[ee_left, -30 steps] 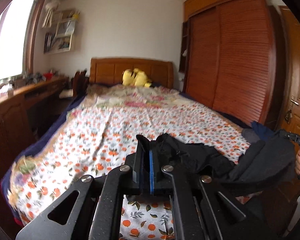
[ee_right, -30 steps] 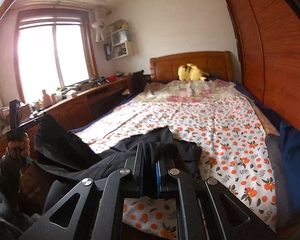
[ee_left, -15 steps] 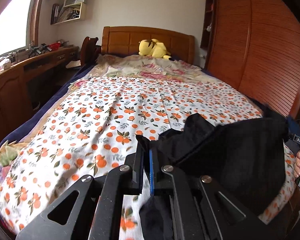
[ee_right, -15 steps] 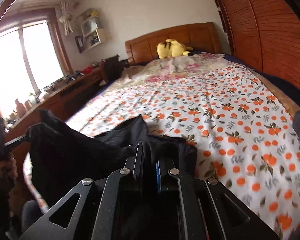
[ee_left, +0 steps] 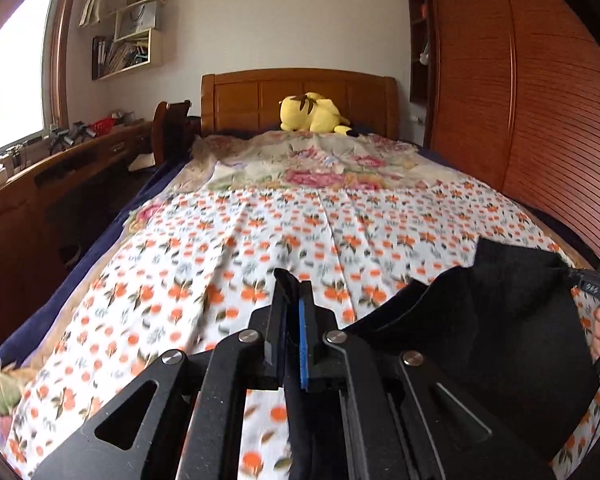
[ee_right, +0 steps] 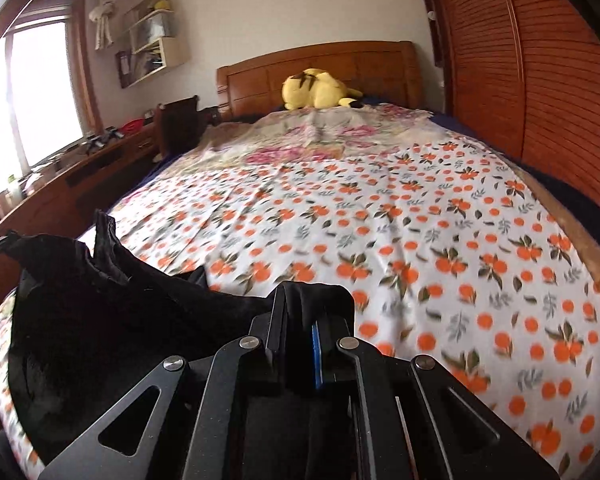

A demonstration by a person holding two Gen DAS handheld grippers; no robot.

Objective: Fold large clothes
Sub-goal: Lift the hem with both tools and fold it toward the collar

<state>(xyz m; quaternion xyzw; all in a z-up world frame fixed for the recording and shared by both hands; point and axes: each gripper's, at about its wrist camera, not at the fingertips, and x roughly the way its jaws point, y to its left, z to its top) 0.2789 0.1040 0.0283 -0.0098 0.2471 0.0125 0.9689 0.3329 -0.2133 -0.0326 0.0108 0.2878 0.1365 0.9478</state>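
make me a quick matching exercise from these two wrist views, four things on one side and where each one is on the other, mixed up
Things:
1. black garment
2. yellow plush toy
3. wall shelf
4. slatted wardrobe doors

Places:
A. right of the bed
B. by the headboard
C. held between both grippers
D. on the wall beside the window

Pairs: 1-C, 2-B, 3-D, 4-A

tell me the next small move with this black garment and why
Probably carry it forward and lower it flat onto the bedspread. Both the left gripper and right gripper pinch the black garment, which hangs bunched over the bed's near end.
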